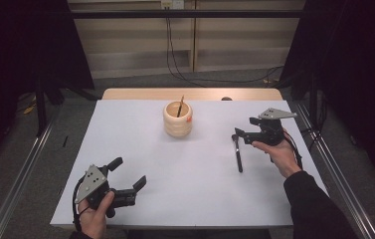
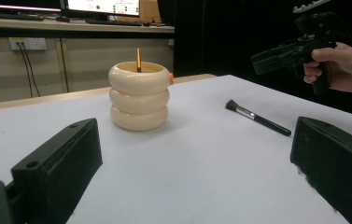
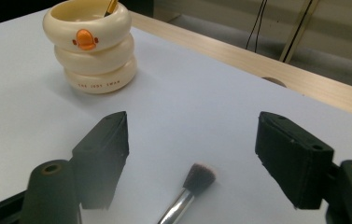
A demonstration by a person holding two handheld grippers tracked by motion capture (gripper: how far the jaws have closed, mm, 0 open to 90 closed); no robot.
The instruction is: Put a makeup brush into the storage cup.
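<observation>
High view: the makeup brush (image 1: 237,153) lies flat on the white bench (image 1: 140,149), right of the cream ringed pot (image 1: 178,119) that holds an upright stick (image 1: 180,106), with the right hand-held gripper (image 1: 240,134) just above its bristle end. Right gripper view has that hand-held gripper's jaws apart and bare, the brush's bristle head (image 3: 199,177) on the bench between them and untouched. Near the front edge, the left hand-held gripper (image 1: 130,173) hangs with jaws wide apart, holding nothing.

Open table (image 1: 185,174) — cup (image 1: 178,121) apparently far-centre
</observation>
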